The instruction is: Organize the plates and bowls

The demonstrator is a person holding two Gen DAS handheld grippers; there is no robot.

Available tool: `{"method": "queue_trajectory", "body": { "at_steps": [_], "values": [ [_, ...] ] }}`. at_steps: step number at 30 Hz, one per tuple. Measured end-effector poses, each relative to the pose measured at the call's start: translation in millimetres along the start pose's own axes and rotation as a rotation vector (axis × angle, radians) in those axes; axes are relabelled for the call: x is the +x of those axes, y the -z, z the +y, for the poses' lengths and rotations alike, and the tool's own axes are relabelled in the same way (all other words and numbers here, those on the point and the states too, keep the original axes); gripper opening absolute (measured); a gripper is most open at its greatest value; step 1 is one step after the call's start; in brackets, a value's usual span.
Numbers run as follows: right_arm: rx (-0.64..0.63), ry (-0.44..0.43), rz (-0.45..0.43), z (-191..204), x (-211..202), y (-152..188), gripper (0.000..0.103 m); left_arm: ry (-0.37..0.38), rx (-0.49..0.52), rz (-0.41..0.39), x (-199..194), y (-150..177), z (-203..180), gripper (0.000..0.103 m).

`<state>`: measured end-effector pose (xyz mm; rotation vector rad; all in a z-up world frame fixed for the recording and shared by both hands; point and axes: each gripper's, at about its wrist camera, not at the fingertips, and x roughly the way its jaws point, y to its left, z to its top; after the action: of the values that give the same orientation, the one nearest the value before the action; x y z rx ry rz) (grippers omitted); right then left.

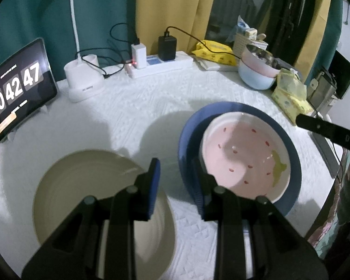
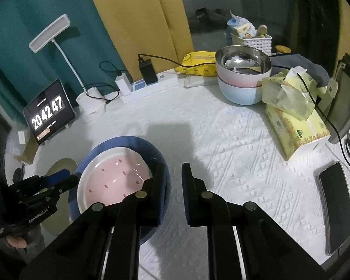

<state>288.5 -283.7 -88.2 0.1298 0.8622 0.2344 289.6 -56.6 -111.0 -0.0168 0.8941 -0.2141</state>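
A pink plate (image 1: 245, 158) with red specks lies inside a larger blue plate (image 1: 221, 107) on the white cloth. Left of them sits a cream plate (image 1: 81, 186). My left gripper (image 1: 177, 166) hovers between the cream and blue plates. Its jaws are apart, and the right pad sits over the blue plate's left rim without pinching it. In the right wrist view, my right gripper (image 2: 173, 166) is at the blue plate's (image 2: 119, 140) right rim, narrowly open with only cloth in the gap. My left gripper (image 2: 65, 178) is beside the pink plate (image 2: 119, 177). Stacked bowls (image 2: 242, 81) stand at the back.
A tablet clock (image 2: 49, 114), lamp base (image 1: 84, 79) and power strip (image 1: 161, 65) with cables line the back. A tissue box (image 2: 294, 126) and phone (image 2: 336, 205) lie to the right near the table edge. A yellow wipes pack (image 2: 200, 63) and basket (image 2: 252, 39) sit behind the bowls.
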Motion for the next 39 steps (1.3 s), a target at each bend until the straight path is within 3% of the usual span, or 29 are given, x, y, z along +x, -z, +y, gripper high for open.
{"method": "queue_trajectory", "body": {
  "at_steps": [21, 28, 35, 39],
  "values": [
    [0.04, -0.078, 0.071, -7.0, 30.7, 17.6, 0.017, -0.02, 0.028, 0.034, 15.6, 5.2, -4.8, 0.03],
    [0.029, -0.036, 0.058, -4.6, 37.1, 22.7, 0.029, -0.063, 0.125, -0.013, 13.9, 9.6, -13.3, 0.03],
    [0.048, 0.015, 0.037, -8.2, 39.7, 25.7, 0.043, -0.043, 0.169, -0.017, 16.0, 6.2, -10.8, 0.03],
    [0.064, 0.09, 0.033, -7.8, 42.0, 28.3, 0.058, -0.056, 0.151, -0.016, 18.0, 3.7, -10.8, 0.03]
  ]
}}
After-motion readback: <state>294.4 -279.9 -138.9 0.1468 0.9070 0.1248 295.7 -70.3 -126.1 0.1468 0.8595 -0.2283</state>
